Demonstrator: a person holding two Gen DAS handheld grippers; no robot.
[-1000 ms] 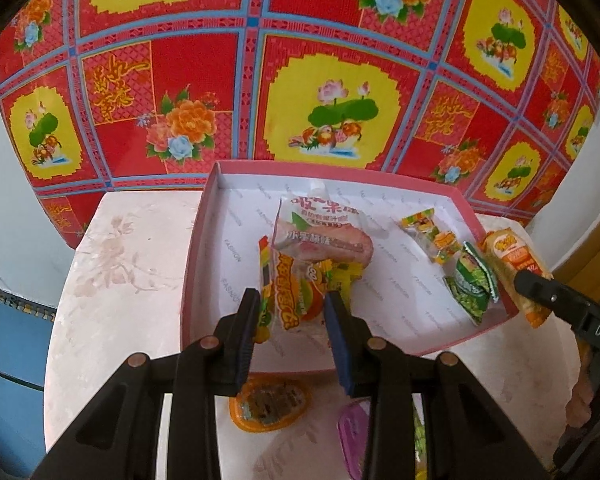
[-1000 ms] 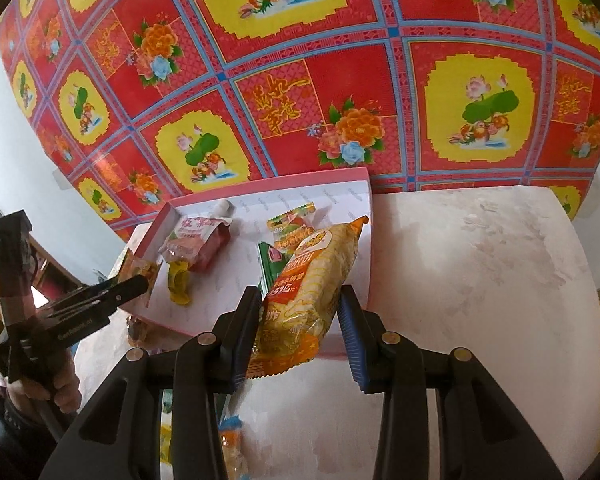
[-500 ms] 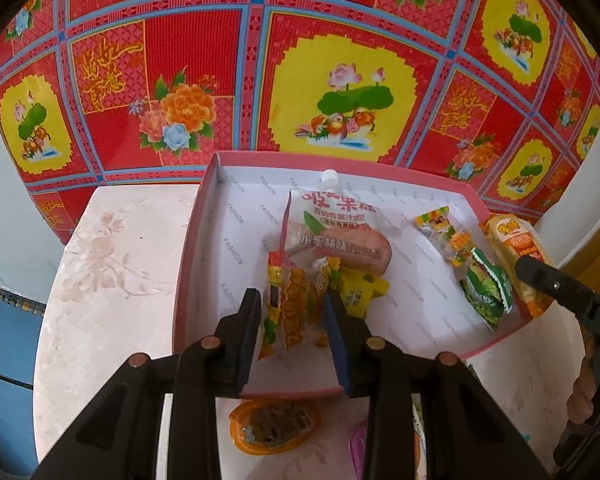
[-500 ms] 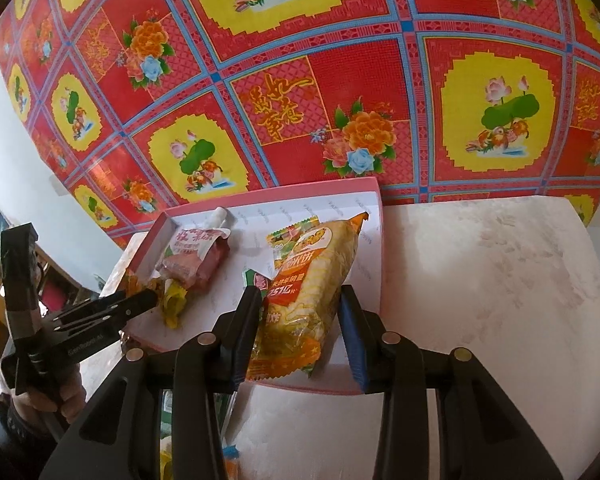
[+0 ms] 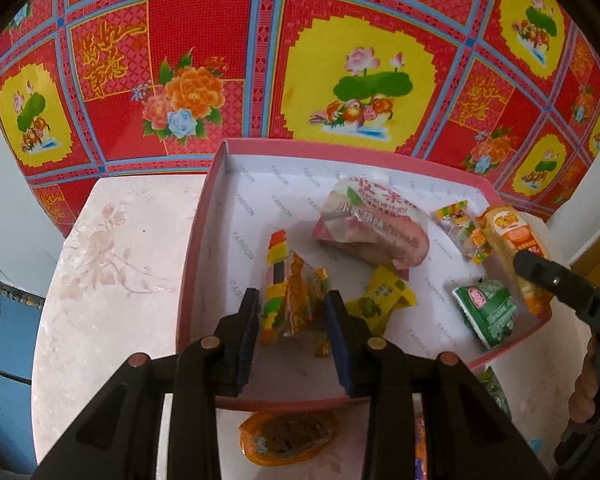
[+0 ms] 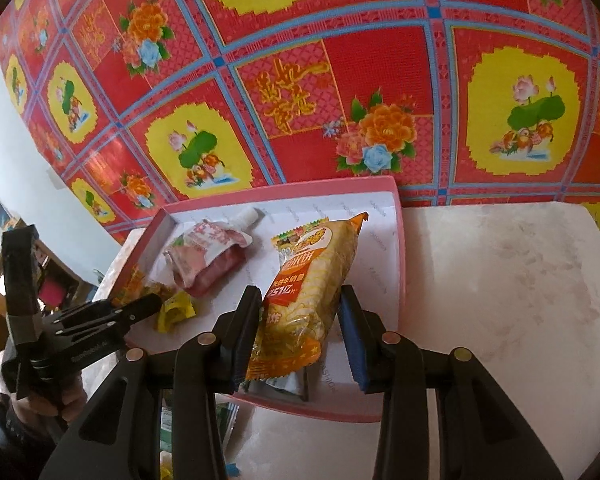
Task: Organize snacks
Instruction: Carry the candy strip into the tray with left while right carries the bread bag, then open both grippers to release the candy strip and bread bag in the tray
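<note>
1. Left gripper (image 5: 292, 312): over the near-left part of the pink box (image 5: 196, 232), its jaws closed on a multicolour packet (image 5: 288, 296). The packet stands on end with its lower edge near the box floor. Judgement: it is being lowered for release inside the box.
2. Box contents, left to right in the left wrist view: the held packet, a yellow candy (image 5: 380, 300), a pink pouch (image 5: 376, 224), a small striped packet (image 5: 460, 228) and a green packet (image 5: 488, 312). Judgement: the snacks are being gathered in the box as the sorting place.
3. Outside the box, on the table (image 5: 112, 264): an orange jelly cup (image 5: 288, 436) lies just before the near wall, not yet sorted.
4. Right gripper (image 6: 300, 320): at the right end of the box. Its jaws are moderately apart around an orange biscuit bag (image 6: 316, 280); the left pad touches the bag, the right pad stands clear. Whether it bears any load cannot be told.
5. Change over the last second: the multicolour packet has moved further into the box and lower. The biscuit bag has advanced over the box, and the right jaw's gap beside it has widened.
</note>
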